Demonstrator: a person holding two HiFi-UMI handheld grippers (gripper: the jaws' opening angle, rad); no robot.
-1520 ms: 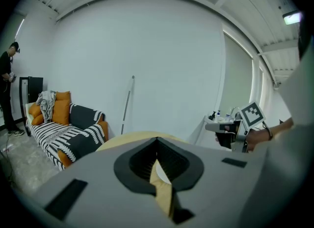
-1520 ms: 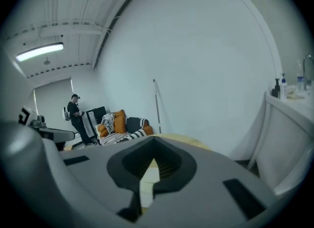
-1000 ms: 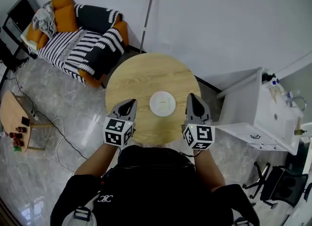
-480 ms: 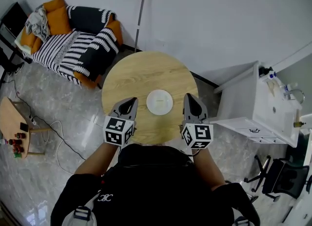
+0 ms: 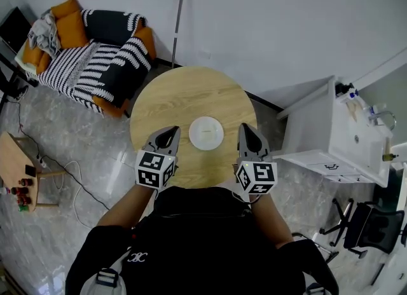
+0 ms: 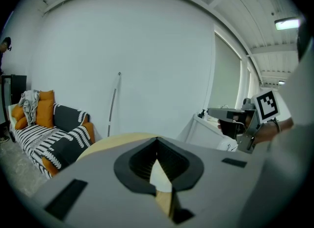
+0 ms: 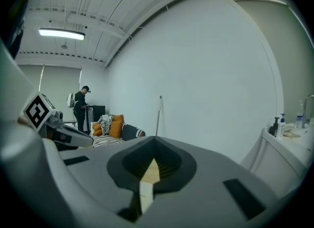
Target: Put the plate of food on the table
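Observation:
A white plate (image 5: 206, 133) rests on the near half of the round wooden table (image 5: 184, 96); I cannot make out any food on it. My left gripper (image 5: 170, 132) hovers over the table just left of the plate, shut and empty. On the plate's right my right gripper (image 5: 245, 127) is held at the same height, also shut with nothing in it. In the left gripper view the left gripper (image 6: 157, 142) points over the table's edge (image 6: 115, 141) with its jaws together. The right gripper (image 7: 154, 142) looks the same in its own view.
A striped black-and-white sofa (image 5: 95, 58) with orange cushions stands at the back left. Right of the table is a white cabinet (image 5: 331, 141) with bottles on top. A low wooden side table (image 5: 16, 160) and cables lie on the floor at left. A person (image 7: 81, 106) stands far off.
The head view has drifted, so the table and plate sit a little further left. Both grippers keep their places on either side of the plate, still shut.

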